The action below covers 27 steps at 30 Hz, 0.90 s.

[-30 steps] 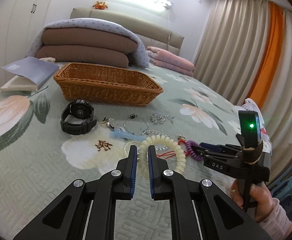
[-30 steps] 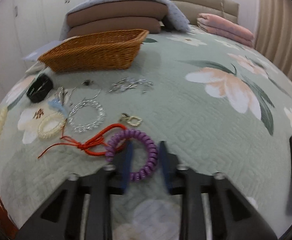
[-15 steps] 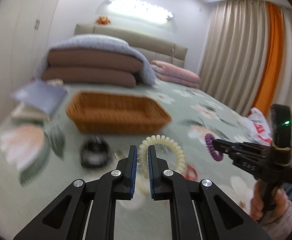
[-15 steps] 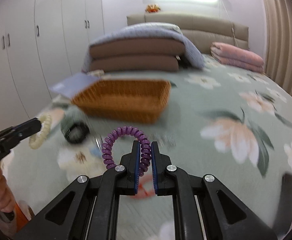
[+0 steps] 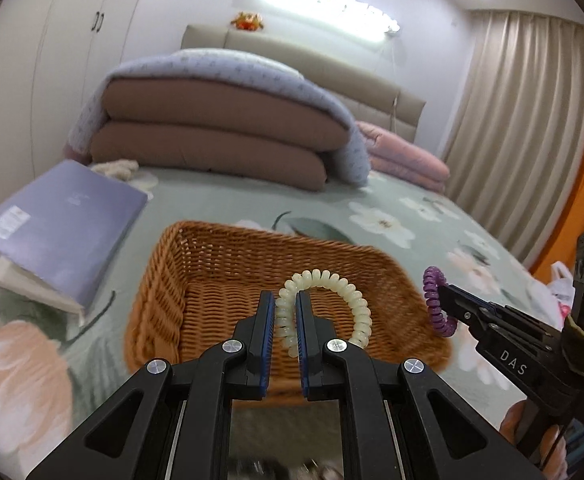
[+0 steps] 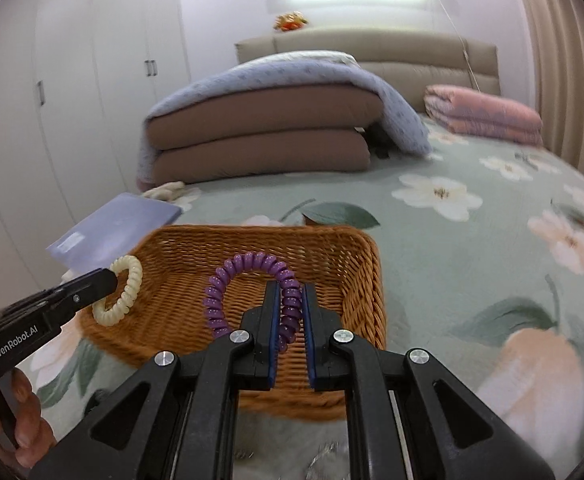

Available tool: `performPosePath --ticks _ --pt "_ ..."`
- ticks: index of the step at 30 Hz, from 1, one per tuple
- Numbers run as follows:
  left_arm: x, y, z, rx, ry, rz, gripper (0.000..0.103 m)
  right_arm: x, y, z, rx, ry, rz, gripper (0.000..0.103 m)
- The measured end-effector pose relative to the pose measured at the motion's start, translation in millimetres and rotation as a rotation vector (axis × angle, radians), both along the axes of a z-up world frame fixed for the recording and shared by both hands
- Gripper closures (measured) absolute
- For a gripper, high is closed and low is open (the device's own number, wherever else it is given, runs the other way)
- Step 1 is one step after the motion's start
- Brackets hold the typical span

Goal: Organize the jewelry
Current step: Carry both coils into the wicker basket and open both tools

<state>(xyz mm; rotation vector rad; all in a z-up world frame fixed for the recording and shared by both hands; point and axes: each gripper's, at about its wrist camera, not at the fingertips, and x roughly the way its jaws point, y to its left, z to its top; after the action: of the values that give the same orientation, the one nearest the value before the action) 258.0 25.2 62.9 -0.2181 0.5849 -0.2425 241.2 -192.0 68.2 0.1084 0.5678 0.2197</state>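
Observation:
My left gripper point(image 5: 285, 304) is shut on a cream spiral coil bracelet point(image 5: 348, 292) and holds it over the near part of the wicker basket point(image 5: 163, 280). In the right wrist view the left gripper point(image 6: 109, 278) and the cream coil point(image 6: 129, 280) hang over the basket's left side. My right gripper point(image 6: 290, 300) is shut on a purple spiral coil bracelet point(image 6: 227, 276) above the basket point(image 6: 368, 272). In the left wrist view the right gripper point(image 5: 442, 300) with the purple coil point(image 5: 432, 304) is at the basket's right edge. The basket looks empty inside.
A purple book point(image 5: 63, 220) on a white one lies left of the basket. Folded brown quilts under a blue blanket point(image 5: 219, 120) and pink bedding point(image 5: 404, 156) lie behind it. Curtains point(image 5: 532, 120) hang at the right. Blurred jewelry lies under the grippers at the bottom edge point(image 6: 324, 456).
Both grippers have lifted their coil bracelets off the bedspread and moved forward until they hang over the wicker basket. The other jewelry has dropped out of view below.

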Motion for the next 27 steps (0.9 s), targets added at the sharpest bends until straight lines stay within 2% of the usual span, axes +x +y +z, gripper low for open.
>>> performPosePath --ticks 4,8,10,11,12,13,14,15,16,22,27 --pt "22 -4 -26 0.033 0.046 0.011 0.093 19 -7 -24 0.001 0.075 -0.004 0.090" --pt "29 -12 -39 0.098 0.092 0.020 0.092 26 -10 -35 0.038 0.135 0.020 0.090" --pt "27 -16 -41 0.097 0.093 0.011 0.092 26 -7 -36 0.017 0.131 0.024 0.089" --pt "27 -16 -41 0.090 0.095 0.004 0.092 25 -6 -36 0.010 0.127 0.021 0.088" --pt "26 -14 -41 0.079 0.092 0.002 0.092 23 -6 -35 0.016 0.127 0.025 0.081" --pt "25 -12 -40 0.058 0.089 -0.005 0.084 21 -7 -35 0.028 0.124 0.029 0.076" --pt "24 -9 -38 0.037 0.089 -0.007 0.076 19 -9 -33 0.042 0.115 0.029 0.066" --pt "22 -5 -36 0.020 0.078 -0.003 0.058 16 -13 -30 0.052 0.099 0.019 0.063" --pt "20 -2 -34 0.010 0.059 0.007 0.047 14 -16 -28 0.061 0.087 0.013 0.062" --pt "-2 0 -13 -0.002 -0.025 0.008 0.047 -8 -37 -10 0.131 0.013 -0.026 0.062" --pt "-45 3 12 -0.047 -0.052 -0.016 0.047 -62 -49 13 0.156 -0.009 -0.020 0.062"
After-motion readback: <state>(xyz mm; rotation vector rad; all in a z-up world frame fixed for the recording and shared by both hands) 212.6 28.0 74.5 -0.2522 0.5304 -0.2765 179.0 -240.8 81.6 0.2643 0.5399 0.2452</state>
